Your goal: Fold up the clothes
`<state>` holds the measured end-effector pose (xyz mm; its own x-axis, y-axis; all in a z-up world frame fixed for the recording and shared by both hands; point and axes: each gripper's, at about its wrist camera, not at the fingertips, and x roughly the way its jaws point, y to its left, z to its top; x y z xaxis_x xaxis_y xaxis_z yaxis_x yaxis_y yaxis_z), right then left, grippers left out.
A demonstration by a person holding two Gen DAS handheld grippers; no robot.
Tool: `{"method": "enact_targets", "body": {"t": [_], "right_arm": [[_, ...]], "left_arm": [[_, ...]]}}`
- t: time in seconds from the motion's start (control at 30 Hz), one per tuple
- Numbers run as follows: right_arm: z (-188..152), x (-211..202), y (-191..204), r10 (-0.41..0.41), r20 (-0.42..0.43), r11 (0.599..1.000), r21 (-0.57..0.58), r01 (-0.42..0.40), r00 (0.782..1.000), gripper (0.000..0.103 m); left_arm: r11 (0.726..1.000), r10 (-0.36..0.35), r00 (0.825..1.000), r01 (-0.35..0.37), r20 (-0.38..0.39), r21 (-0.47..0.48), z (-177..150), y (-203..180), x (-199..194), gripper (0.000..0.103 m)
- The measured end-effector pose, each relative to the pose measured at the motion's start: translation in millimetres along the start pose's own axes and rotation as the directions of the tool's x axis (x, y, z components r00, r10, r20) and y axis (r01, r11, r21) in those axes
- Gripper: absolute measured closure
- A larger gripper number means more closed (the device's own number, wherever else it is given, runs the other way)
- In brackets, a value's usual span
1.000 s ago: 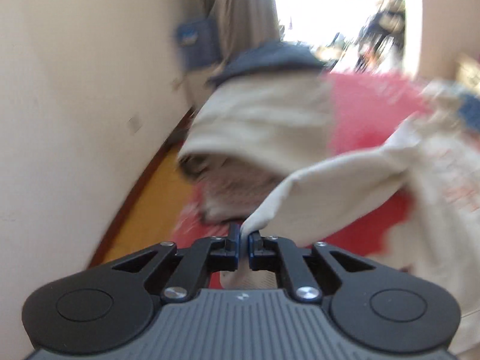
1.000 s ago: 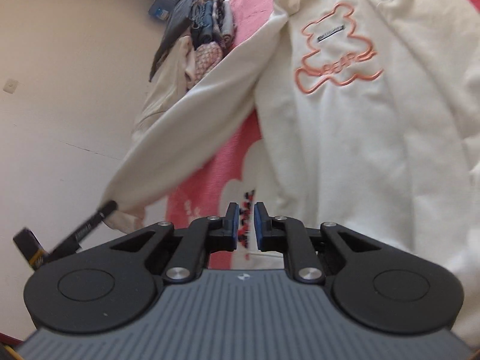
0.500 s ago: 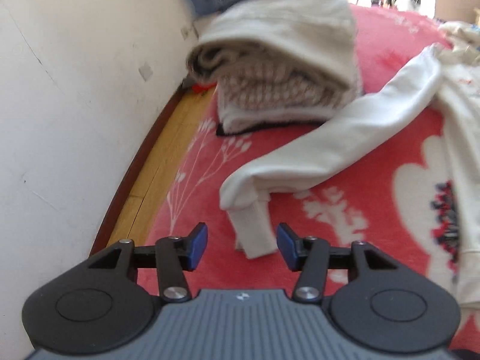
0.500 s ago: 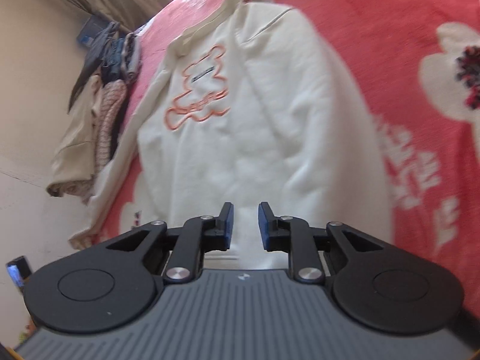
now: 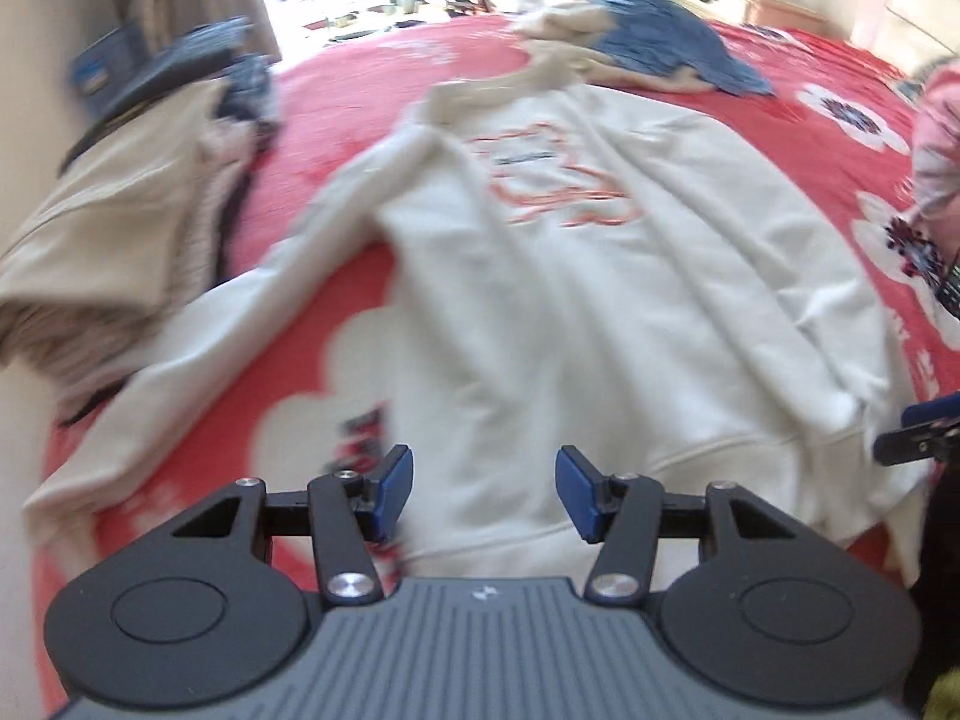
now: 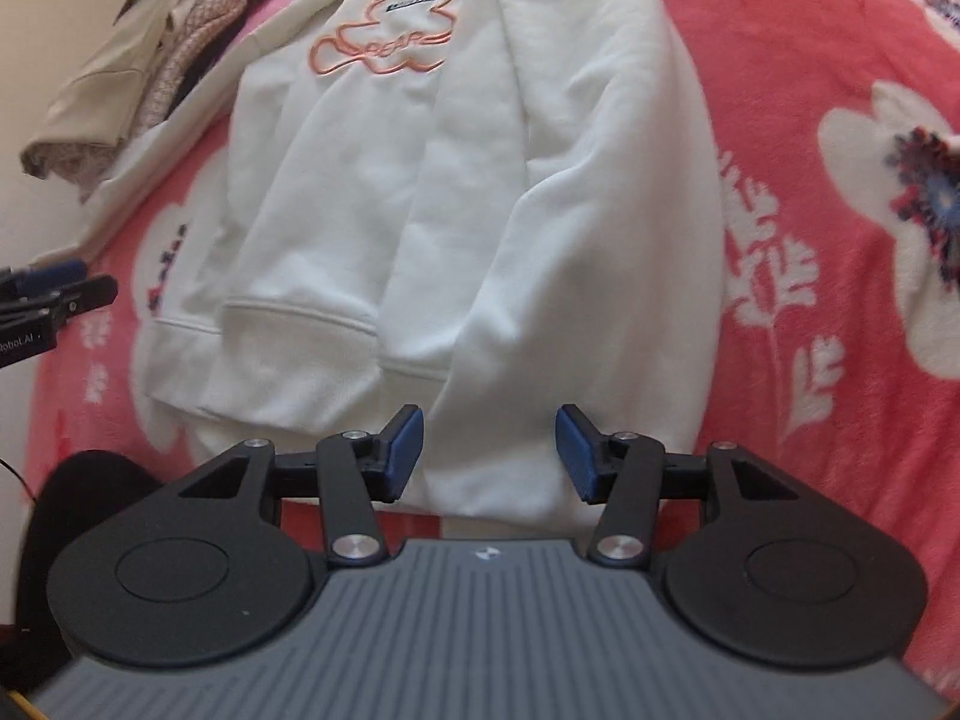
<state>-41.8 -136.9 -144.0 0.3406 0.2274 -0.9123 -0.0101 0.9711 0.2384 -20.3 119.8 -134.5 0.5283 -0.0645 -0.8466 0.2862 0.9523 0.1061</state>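
Your left gripper (image 5: 485, 492) and right gripper (image 6: 489, 455) hang spread over the near hem of the cream fleece sweatshirt with an orange bear outline (image 6: 432, 192), the right's jaws having just opened, nothing pinched. It lies flat on the red floral bed (image 6: 810, 120). Pinch both hem corners evenly, then fold toward the collar. Beyond, folded clothes (image 5: 120, 228) are stacked.

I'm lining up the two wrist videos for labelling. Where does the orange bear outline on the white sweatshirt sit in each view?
Left wrist view: the bear outline sits above centre, blurred, on the sweatshirt chest.
Right wrist view: the bear outline is near the top edge, left of centre.
Shared landmark: the pile of folded clothes, left of the sweatshirt in both views.
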Motion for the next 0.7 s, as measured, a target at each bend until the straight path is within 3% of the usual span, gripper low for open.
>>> {"method": "enact_targets", "body": {"t": [0.17, 0.3, 0.4, 0.43, 0.47, 0.57, 0.7], "right_arm": [[-1.8, -14.0, -30.6, 0.035, 0.061, 0.991, 0.130, -0.042, 0.998, 0.055], [-3.1, -1.9, -42.4, 0.046, 0.017, 0.988, 0.149, -0.048, 0.999, 0.054], [-5.9, 7.9, -48.7, 0.100, -0.013, 0.983, 0.155, -0.097, 0.995, 0.056], [-6.4, 7.6, -50.8, 0.113, -0.009, 0.981, 0.158, -0.110, 0.994, 0.066], [-6.9, 7.3, -52.8, 0.126, -0.004, 0.979, 0.160, -0.123, 0.992, 0.087], [-5.1, -7.9, -70.5, 0.189, 0.050, 0.954, 0.226, -0.195, 0.981, 0.099], [-0.7, -37.8, -96.9, 0.232, 0.167, 0.917, 0.291, -0.272, 0.958, 0.100]], "left_arm": [[0.997, 0.047, 0.999, -0.045, -0.021, 0.061, 8.3, -46.6, 25.4, 0.049], [0.992, 0.094, 0.993, -0.089, -0.065, 0.085, 4.8, -62.3, 43.9, 0.049], [0.995, 0.087, 0.991, -0.082, -0.100, 0.057, 0.6, -59.5, 50.9, 0.049], [0.996, 0.084, 0.990, -0.080, -0.111, 0.044, -1.1, -57.5, 52.5, 0.049], [0.996, 0.081, 0.989, -0.078, -0.121, 0.030, -2.8, -55.4, 54.1, 0.049], [0.997, 0.069, 0.989, -0.071, -0.134, -0.009, -6.0, -49.3, 55.9, 0.048], [0.997, 0.068, 0.987, -0.071, -0.142, -0.014, -6.4, -50.3, 61.2, 0.047]]}}
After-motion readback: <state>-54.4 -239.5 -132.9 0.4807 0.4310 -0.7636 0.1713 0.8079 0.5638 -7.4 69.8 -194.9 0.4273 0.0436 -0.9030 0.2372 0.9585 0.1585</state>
